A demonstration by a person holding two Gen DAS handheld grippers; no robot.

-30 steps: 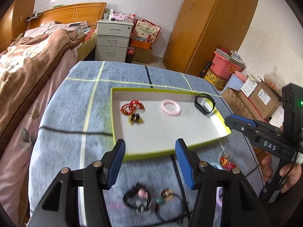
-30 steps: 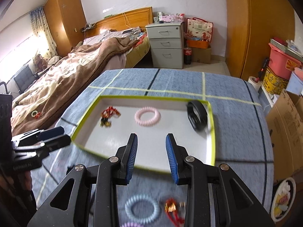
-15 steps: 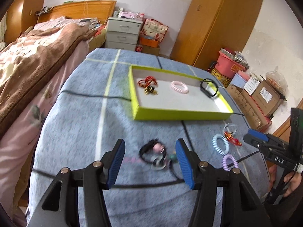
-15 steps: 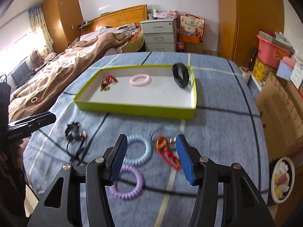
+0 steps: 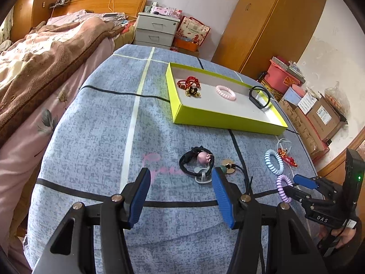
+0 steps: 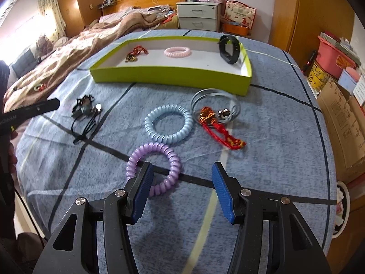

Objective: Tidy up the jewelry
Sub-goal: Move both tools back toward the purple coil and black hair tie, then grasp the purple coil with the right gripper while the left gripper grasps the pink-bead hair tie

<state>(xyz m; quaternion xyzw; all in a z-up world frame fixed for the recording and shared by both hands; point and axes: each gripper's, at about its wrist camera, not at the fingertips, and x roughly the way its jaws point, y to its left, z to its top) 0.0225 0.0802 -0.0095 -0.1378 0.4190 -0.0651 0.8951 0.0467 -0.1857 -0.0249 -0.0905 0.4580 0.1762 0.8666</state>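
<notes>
Now the right gripper [image 6: 181, 189] hangs wide open and empty over the blue patterned cloth [image 6: 262, 155]; the purple spiral coil bracelet [image 6: 154, 168] lies just behind its left finger, nearer than the lime-green tray [image 6: 168, 77].

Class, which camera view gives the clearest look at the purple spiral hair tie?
The right wrist view: the purple spiral hair tie lies close, nearly whole. The left wrist view shows it small at the edge, partly hidden by the right tongs.
</notes>
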